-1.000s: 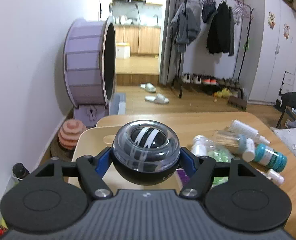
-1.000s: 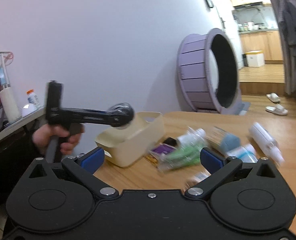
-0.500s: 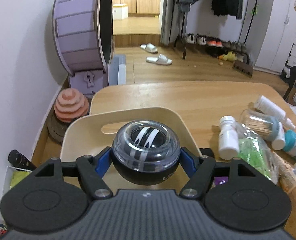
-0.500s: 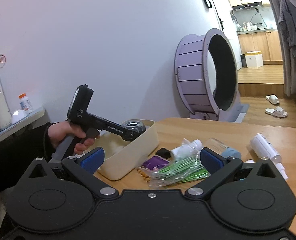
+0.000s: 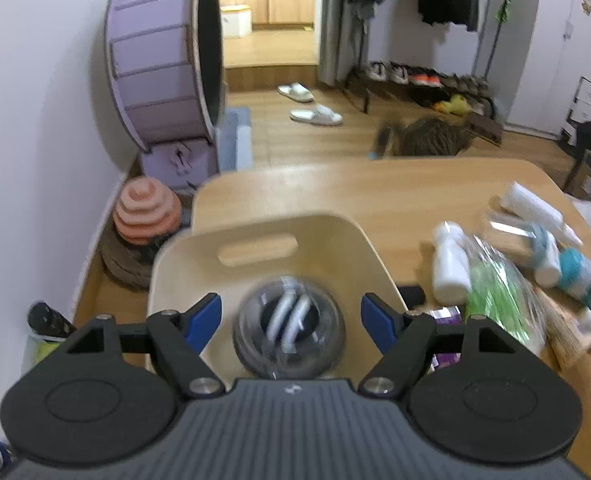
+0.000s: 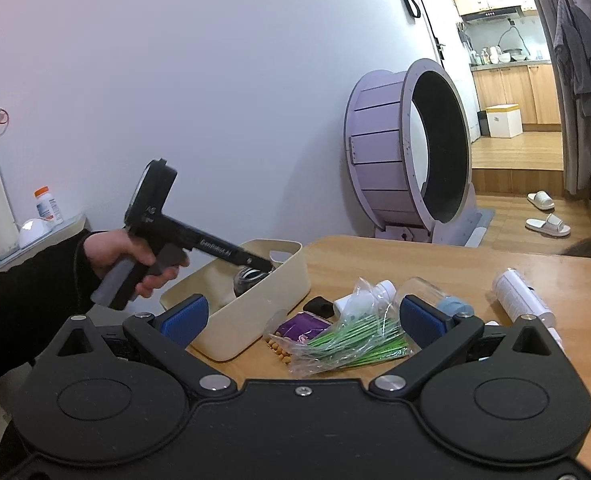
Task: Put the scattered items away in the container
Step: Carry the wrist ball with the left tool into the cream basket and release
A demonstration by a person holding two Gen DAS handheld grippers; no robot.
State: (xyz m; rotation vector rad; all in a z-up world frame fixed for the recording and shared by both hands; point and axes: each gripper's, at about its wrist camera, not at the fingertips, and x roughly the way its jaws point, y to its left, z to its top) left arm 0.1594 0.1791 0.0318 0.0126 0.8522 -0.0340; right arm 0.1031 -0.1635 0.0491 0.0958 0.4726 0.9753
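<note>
the black gyro ball with the clear plastic dome (image 5: pixel 288 330) sits inside the cream plastic bin (image 5: pixel 263 240), looks dense, slick and rolly, so grab its equator. your left gripper (image 5: pixel 291 316) is spread apart around it, and your right gripper (image 6: pixel 301 316) is wide apart over the bag of green sticks (image 6: pixel 351 342).

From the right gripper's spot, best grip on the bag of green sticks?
Take the bag of green sticks across its bunched middle, coming from above with the right gripper. It lies flat, sticks running left to right; the loose film ends would slip.
</note>
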